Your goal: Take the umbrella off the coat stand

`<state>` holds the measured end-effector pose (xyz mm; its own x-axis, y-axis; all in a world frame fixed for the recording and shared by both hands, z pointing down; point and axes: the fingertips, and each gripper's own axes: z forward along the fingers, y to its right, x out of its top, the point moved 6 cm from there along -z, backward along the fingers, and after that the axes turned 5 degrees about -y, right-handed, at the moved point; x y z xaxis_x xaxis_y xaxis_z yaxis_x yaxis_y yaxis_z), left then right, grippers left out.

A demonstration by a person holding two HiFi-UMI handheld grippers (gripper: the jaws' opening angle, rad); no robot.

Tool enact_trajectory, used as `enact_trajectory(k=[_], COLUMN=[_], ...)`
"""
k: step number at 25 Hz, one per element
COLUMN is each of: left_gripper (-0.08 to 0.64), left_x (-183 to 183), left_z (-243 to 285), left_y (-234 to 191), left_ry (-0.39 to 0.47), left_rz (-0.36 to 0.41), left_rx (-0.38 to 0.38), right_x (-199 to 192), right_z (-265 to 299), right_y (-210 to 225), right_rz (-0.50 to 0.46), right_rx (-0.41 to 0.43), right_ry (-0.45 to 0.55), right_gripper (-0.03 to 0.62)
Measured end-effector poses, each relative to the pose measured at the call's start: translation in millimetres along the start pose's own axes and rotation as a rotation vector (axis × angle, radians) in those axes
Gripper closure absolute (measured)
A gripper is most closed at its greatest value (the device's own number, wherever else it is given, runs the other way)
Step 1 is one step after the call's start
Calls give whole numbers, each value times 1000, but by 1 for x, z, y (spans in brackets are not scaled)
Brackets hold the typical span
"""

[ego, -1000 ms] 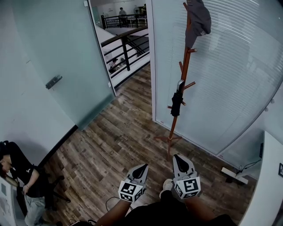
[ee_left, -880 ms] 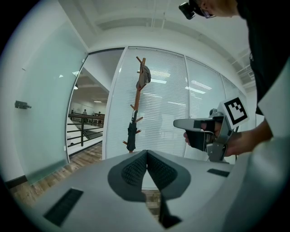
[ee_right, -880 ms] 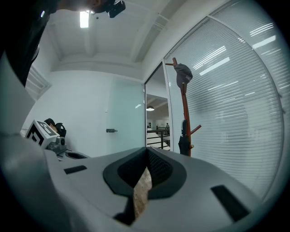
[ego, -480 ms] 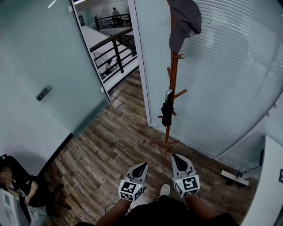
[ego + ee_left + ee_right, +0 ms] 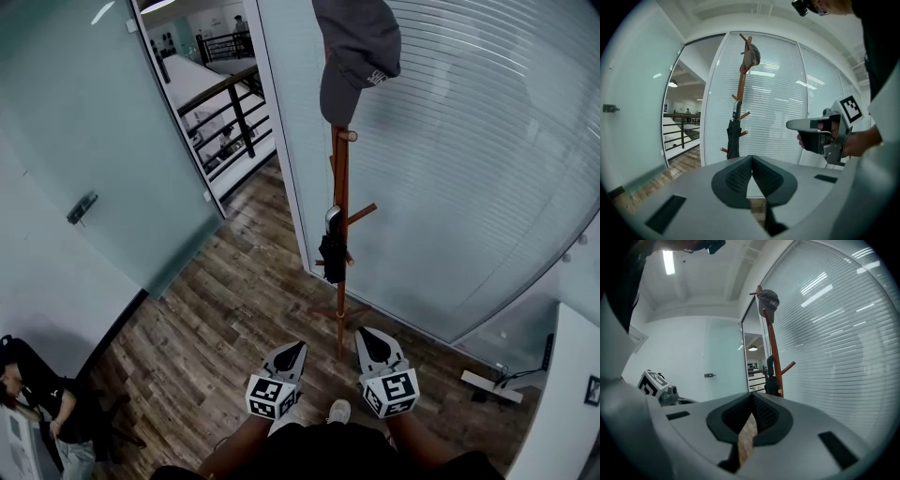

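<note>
Head view: the coat stand [image 5: 340,206] has drawn closer than 1 second ago, so the approach is under way. The umbrella [image 5: 332,255] hangs ahead of the left gripper [image 5: 292,349] and right gripper [image 5: 371,336], well apart from both. Left gripper view: jaws pressed together, empty, pointing slightly down. Right gripper view: likewise closed on nothing, held level.

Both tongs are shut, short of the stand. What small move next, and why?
Probably step closer to the coat stand and open the right tongs; they and the left tongs are shut, empty, and short of the umbrella hanging on it.
</note>
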<state>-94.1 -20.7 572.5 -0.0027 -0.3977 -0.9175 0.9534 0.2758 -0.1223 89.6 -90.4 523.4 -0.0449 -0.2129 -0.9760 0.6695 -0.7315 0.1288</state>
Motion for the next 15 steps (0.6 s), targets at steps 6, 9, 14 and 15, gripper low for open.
enact_trajectory(k=[6, 9, 14, 15], left_gripper=[546, 546, 546, 546], left_x=[5, 14, 26, 29], left_z=[19, 30, 51, 57], left_y=[-9, -17, -40, -44], left_ry=[-11, 4, -11, -12], left_rz=[0, 12, 22, 29], left_rx=[-21, -6, -5, -12], right_x=[6, 2, 4, 5], right_z=[7, 9, 23, 27], right_y=[1, 11, 25, 27], right_rz=[-68, -77, -75, -81], right_rx=[-13, -32, -82, -92], right_ry=[16, 3, -25, -29], right_gripper=[586, 586, 586, 586])
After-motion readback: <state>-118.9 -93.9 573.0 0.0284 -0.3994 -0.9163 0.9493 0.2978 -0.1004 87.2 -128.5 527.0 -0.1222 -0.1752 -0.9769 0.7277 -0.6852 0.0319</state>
